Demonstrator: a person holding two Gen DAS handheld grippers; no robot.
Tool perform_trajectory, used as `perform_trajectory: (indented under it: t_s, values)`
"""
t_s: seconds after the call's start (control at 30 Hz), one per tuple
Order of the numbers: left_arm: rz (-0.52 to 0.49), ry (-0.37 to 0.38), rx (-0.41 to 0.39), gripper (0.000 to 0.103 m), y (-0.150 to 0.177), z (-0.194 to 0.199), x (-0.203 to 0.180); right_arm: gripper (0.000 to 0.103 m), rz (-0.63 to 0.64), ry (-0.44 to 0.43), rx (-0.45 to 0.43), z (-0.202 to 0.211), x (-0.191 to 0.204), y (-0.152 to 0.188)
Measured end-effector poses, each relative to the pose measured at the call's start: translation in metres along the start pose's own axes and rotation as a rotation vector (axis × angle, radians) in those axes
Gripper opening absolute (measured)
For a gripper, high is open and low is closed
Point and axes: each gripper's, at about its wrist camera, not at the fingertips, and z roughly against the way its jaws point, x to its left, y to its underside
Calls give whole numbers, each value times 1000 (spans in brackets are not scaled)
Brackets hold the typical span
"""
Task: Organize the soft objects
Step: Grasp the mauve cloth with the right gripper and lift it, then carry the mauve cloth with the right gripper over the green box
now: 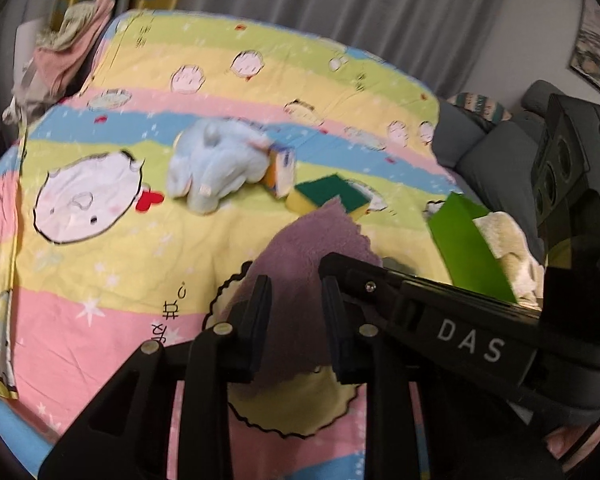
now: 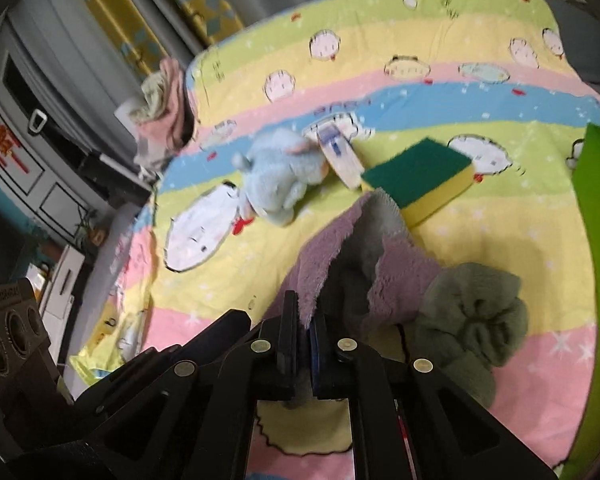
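A purple fleece cloth [image 1: 300, 240] lies rumpled on the cartoon-print bedsheet [image 1: 100, 300] and is lifted at its near edge. My left gripper [image 1: 296, 300] is shut on that edge, with cloth filling the gap between its fingers. My right gripper [image 2: 306, 312] is shut on another part of the purple cloth [image 2: 396, 276], a thin fold pinched between its pads. The right gripper's black body [image 1: 468, 340] reaches in from the right in the left wrist view. Behind the cloth lie a light blue plush toy [image 2: 280, 172], a green and yellow sponge [image 2: 424, 176] and a small printed packet [image 2: 340, 156].
A crumpled grey-green cloth [image 2: 472, 320] lies just right of the purple one. A bright green box [image 1: 464, 248] holding a cream towel [image 1: 508, 248] stands at the right. Clothes are piled [image 2: 160, 112] at the bed's far left corner. Grey cushions [image 1: 492, 160] and curtains lie beyond.
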Motion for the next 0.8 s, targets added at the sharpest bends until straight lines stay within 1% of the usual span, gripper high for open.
perform_trajectory:
  t_s: [0.13, 0.23, 0.33, 0.47, 0.53, 0.63, 0.67, 0.73, 0.8]
  values:
    - [25, 8, -2, 23, 1, 9, 4, 8, -7, -16, -39, 19, -1, -1]
    - [9, 6, -11, 23, -1, 14, 0, 8, -31, -48, -40, 25, -4, -1]
    - [-9, 13, -29, 23, -2, 21, -10, 8, -32, -58, -58, 33, -4, 0]
    - [-52, 57, -40, 23, -7, 28, -32, 8, -52, -94, -100, 55, -7, 1]
    - [-94, 81, -45, 23, -12, 30, -52, 8, -57, -105, -138, 71, -9, 1]
    - [-123, 121, -57, 23, -20, 33, -74, 8, -79, -89, -218, 100, -17, 1]
    - [-135, 141, -66, 23, -24, 35, -84, 8, -90, -86, -247, 112, -22, 1]
    - [-162, 159, -76, 23, -29, 36, -101, 8, -107, -87, -290, 130, -30, 2]
    - [-206, 180, -84, 23, -33, 37, -124, 8, -135, -76, -353, 153, -42, 3]
